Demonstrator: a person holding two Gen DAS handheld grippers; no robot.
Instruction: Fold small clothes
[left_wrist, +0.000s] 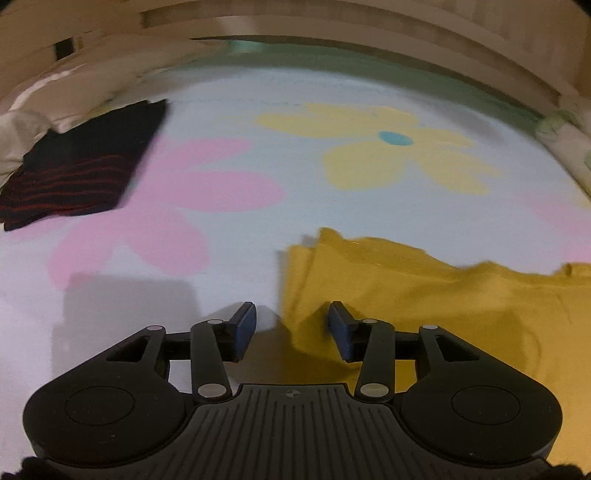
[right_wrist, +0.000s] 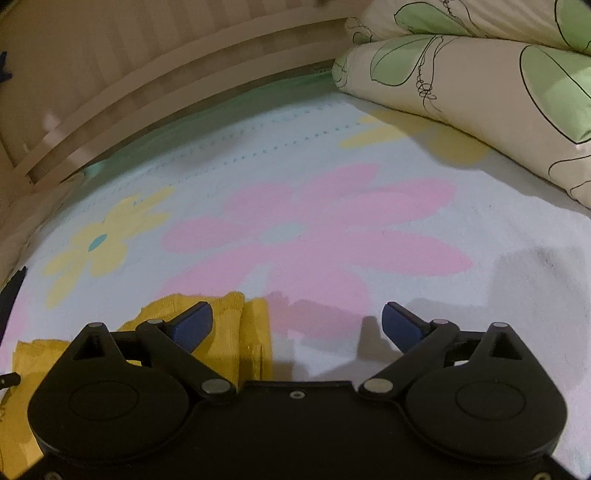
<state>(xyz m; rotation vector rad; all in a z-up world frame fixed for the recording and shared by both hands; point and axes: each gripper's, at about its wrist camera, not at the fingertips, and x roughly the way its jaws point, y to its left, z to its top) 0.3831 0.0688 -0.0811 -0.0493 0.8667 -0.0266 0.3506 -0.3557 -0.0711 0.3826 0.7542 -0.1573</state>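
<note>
Both tongs (left_wrist: 291, 328) (right_wrist: 297, 325) agape, empty, above yellow garment (left_wrist: 424, 288)

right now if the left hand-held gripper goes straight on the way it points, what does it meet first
Probably the left edge of the yellow garment: the open left hand-held gripper straddles that edge, with its right finger over the cloth and its left over the flowered sheet. Depth is unclear, so it might land on the sheet just beside it.
</note>
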